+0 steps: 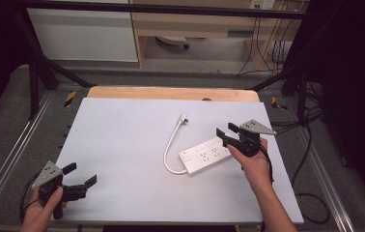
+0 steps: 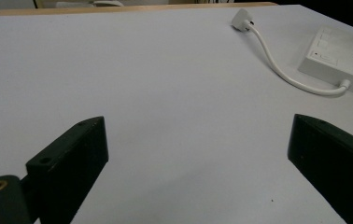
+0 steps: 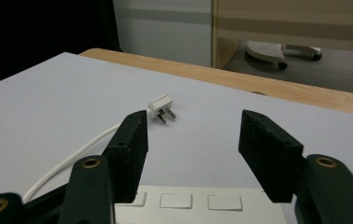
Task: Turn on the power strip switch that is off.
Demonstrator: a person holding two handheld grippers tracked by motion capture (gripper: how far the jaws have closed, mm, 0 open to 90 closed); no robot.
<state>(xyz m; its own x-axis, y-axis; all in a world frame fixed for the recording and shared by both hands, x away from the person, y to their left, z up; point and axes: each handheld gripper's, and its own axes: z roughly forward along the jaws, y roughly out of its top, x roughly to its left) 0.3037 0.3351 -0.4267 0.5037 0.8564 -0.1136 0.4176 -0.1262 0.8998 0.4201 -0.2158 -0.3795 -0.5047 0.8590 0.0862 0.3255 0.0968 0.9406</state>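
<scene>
A white power strip (image 1: 206,154) lies flat right of the table's middle, its short white cable (image 1: 171,145) curving up to a white plug (image 1: 184,118). My right gripper (image 1: 225,133) hovers open over the strip's right end; the strip (image 3: 202,205) sits just beneath its jaws and the plug (image 3: 161,108) lies beyond them. My left gripper (image 1: 81,174) is held open near the front left corner, well apart from the strip (image 2: 337,55) and the plug (image 2: 243,19), nothing between its jaws.
The pale grey mat (image 1: 122,145) covers the wooden table (image 1: 171,93). Black frame legs (image 1: 35,77) stand at the back corners, cables (image 1: 311,193) trail on the floor to the right, and a cabinet (image 1: 195,24) stands behind the table.
</scene>
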